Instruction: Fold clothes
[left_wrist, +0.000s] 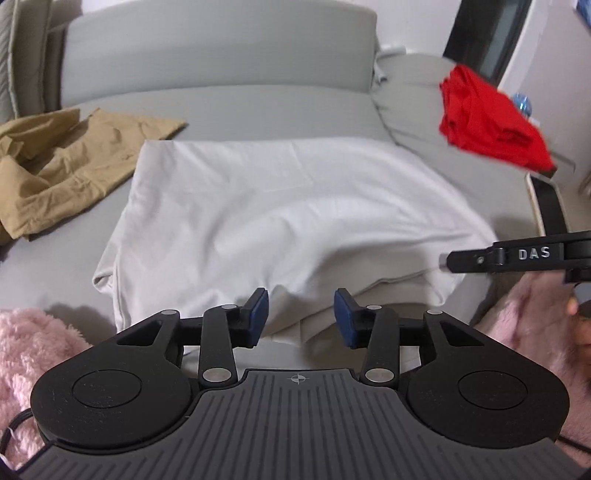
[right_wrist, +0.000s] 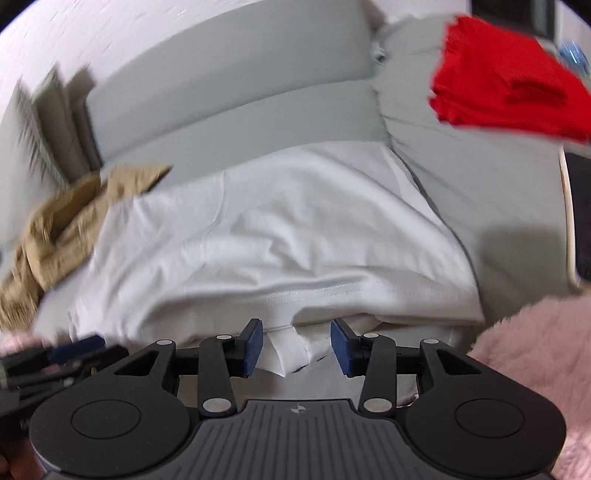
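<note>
A white garment (left_wrist: 280, 221) lies partly folded on the grey sofa seat (left_wrist: 258, 110), its near edge doubled over. My left gripper (left_wrist: 301, 317) is open just in front of that near edge, holding nothing. My right gripper (right_wrist: 296, 345) is open at the garment's (right_wrist: 266, 251) hemmed near edge, with a fold of cloth lying between its blue pads (right_wrist: 253, 347) but not clamped. The right gripper's side also shows in the left wrist view (left_wrist: 517, 254), at the garment's right edge. The left gripper shows blurred in the right wrist view (right_wrist: 55, 358).
A crumpled tan garment (left_wrist: 66, 162) lies on the seat to the left. A folded red garment (left_wrist: 487, 122) sits on the sofa armrest at right. Grey back cushions (left_wrist: 221, 48) stand behind. Pink fleece sleeves (right_wrist: 535, 350) are near both grippers.
</note>
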